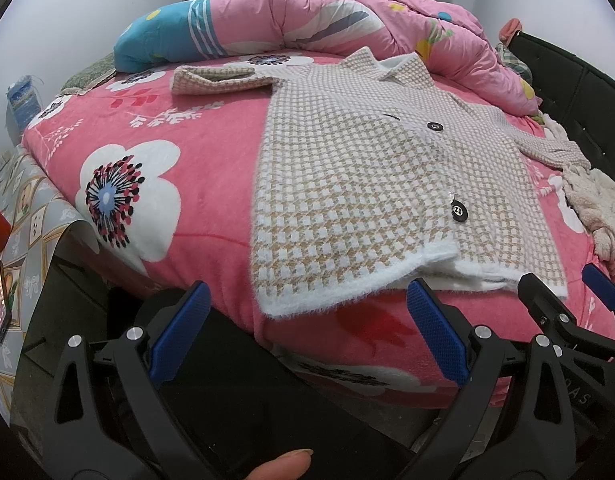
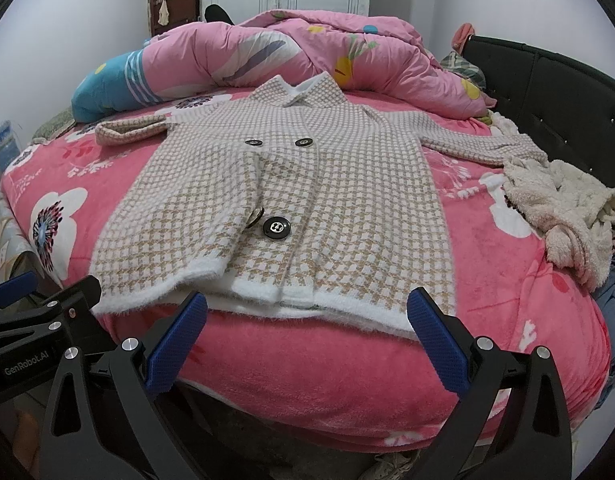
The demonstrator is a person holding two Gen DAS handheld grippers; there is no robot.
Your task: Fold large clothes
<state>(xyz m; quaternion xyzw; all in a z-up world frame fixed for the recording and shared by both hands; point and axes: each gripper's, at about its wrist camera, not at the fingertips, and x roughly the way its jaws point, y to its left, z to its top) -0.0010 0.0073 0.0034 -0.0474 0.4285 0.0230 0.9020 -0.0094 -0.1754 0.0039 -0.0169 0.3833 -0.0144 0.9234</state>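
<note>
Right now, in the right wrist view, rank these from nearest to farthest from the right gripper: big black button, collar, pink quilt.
From the right gripper:
1. Big black button, low on the coat front.
2. Collar, at the coat's far end.
3. Pink quilt, heaped behind the collar.

Left gripper (image 1: pixel 307 332) and right gripper (image 2: pixel 307 336) hover, fingers spread.

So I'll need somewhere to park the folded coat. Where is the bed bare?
Bare blanket lies left of the coat, below its left sleeve, and along the near edge by both open claws. The right is crowded by the fleece garment; the far end by the quilt.
</note>
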